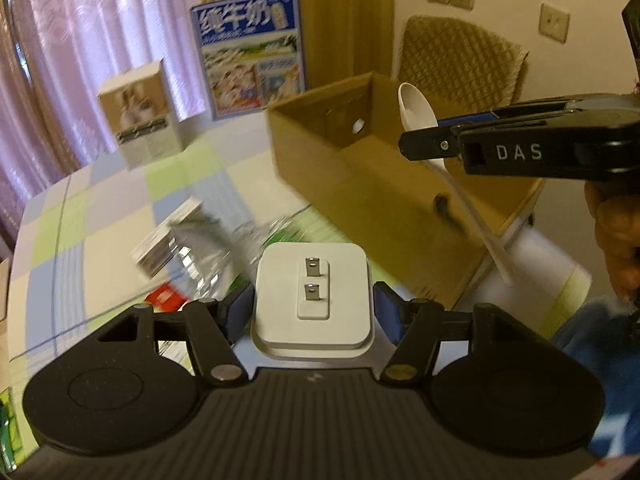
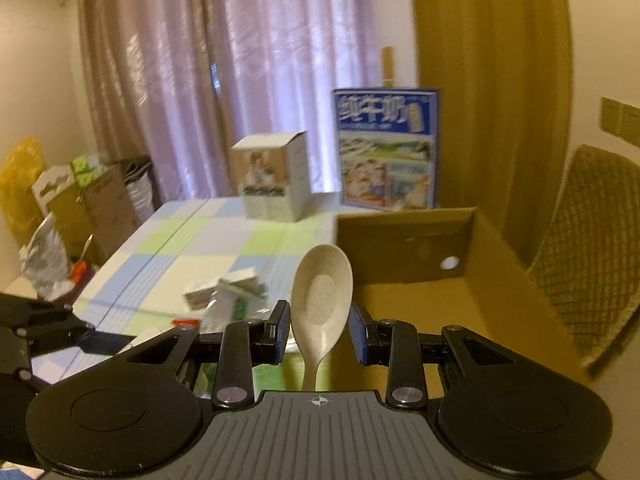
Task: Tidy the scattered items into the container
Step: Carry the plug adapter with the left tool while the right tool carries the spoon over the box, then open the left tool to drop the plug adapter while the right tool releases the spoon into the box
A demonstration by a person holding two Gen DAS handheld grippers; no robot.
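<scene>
Two handheld tongs raised above a checked counter (image 1: 120,184), both angled downward toward an open cardboard box (image 1: 360,168). Left tongs (image 1: 314,312) at middling width, blue pads pressed on either side of a white square charger plug (image 1: 314,292), held flat side up with its two metal prongs facing the camera. Right tongs (image 2: 318,334) narrowed on a pale speckled spoon (image 2: 322,292), gripped at the neck just below the bowl, bowl tipped up and forward, handle trailing back under the tool. From the left camera, right tongs reaching in from the right edge over the box's near corner, spoon bowl above the box opening and its handle slanting down outside the box wall; part of a hand (image 1: 616,240) and a blue sleeve (image 1: 592,340) visible beneath. Box brown, top open, a small round hole in its far wall. Blurred small cartons and clear wrapping (image 1: 188,248) still lying on the counter, left of the box and beyond the left tongs. Farther back, a small printed carton (image 1: 140,112) and a tall blue milk case (image 1: 250,52) upright near pink curtains
</scene>
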